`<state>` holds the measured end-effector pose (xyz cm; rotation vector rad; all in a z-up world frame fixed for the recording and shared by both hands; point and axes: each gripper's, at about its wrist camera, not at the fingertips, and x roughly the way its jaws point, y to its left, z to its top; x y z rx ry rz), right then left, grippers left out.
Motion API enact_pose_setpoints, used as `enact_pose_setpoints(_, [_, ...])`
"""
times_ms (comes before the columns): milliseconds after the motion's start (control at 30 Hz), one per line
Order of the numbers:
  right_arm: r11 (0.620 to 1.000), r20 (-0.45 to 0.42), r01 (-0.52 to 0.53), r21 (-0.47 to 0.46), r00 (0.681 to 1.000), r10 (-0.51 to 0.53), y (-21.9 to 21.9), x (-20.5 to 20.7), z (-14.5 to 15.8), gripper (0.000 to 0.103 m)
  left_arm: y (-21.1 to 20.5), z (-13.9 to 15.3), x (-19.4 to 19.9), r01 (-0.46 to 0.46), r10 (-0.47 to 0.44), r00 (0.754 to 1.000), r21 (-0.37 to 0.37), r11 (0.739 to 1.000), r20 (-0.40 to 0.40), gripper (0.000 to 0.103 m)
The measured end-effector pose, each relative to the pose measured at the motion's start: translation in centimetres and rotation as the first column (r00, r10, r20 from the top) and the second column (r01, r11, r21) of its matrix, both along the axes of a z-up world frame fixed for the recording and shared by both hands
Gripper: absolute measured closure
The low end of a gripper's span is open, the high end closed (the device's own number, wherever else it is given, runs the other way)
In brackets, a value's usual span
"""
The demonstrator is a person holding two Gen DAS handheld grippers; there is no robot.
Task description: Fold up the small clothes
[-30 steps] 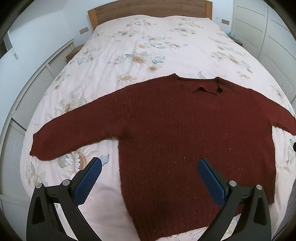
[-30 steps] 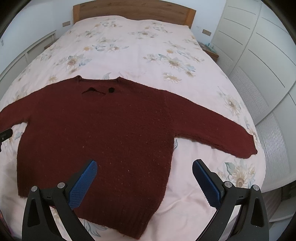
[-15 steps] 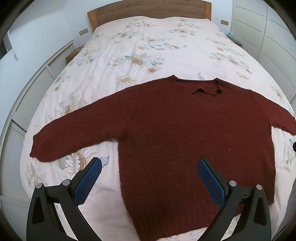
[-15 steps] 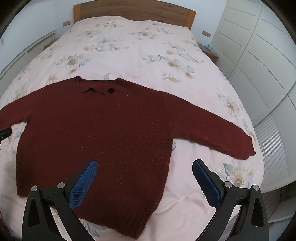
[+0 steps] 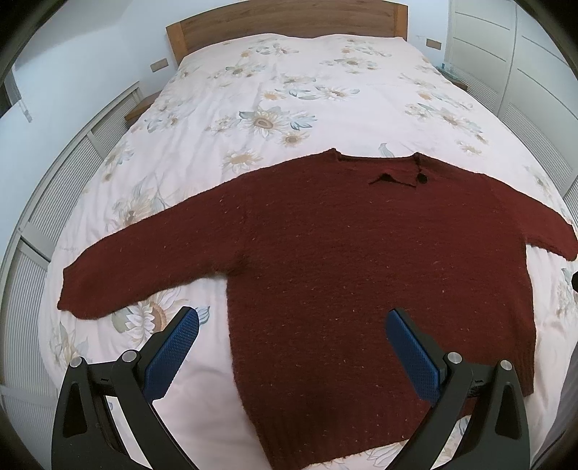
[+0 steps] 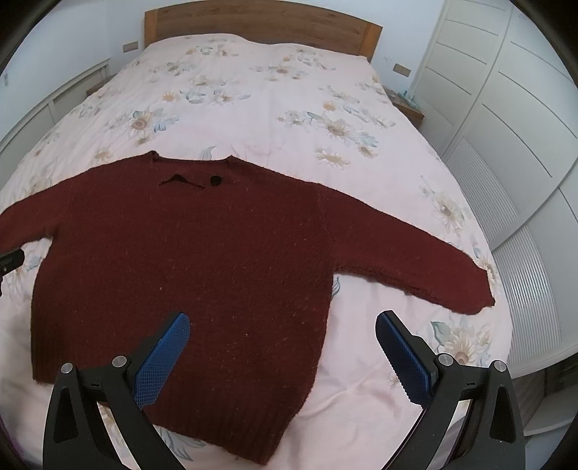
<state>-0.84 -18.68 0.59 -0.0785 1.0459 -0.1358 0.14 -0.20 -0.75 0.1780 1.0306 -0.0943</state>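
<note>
A dark red knitted sweater [image 5: 361,260] [image 6: 188,260] lies flat on the bed, neck toward the headboard, both sleeves spread out sideways. My left gripper [image 5: 292,318] hovers open above the sweater's lower left side, one blue pad [image 5: 173,350] over the bedspread, the other over the body. My right gripper [image 6: 282,323] is open above the lower right side, its right pad [image 6: 401,358] over the bedspread below the right sleeve [image 6: 415,260]. Neither gripper holds anything. The left sleeve [image 5: 144,267] ends near the bed's left edge.
The bed [image 5: 289,90] has a pale floral cover and a wooden headboard [image 6: 260,21]. White wardrobe doors [image 6: 505,126] stand along the right side, white slatted panels [image 5: 54,188] along the left. A small bedside table [image 6: 408,105] sits at the far right.
Both views have shifted slightly; the sweater sits a little lower in the frames, so both grippers have edged forward or up. The sweater itself has not moved.
</note>
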Motion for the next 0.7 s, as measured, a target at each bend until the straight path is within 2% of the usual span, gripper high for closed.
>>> enact_pose_setpoints(700, [1.000, -0.005, -0.011, -0.002, 1.000, 0.011, 0.16, 0.07, 0.03, 0.000, -0.51, -0.05, 0.11, 0.019, -0.019, 1.000, 0.006, 1.000, -0.001, 0.001])
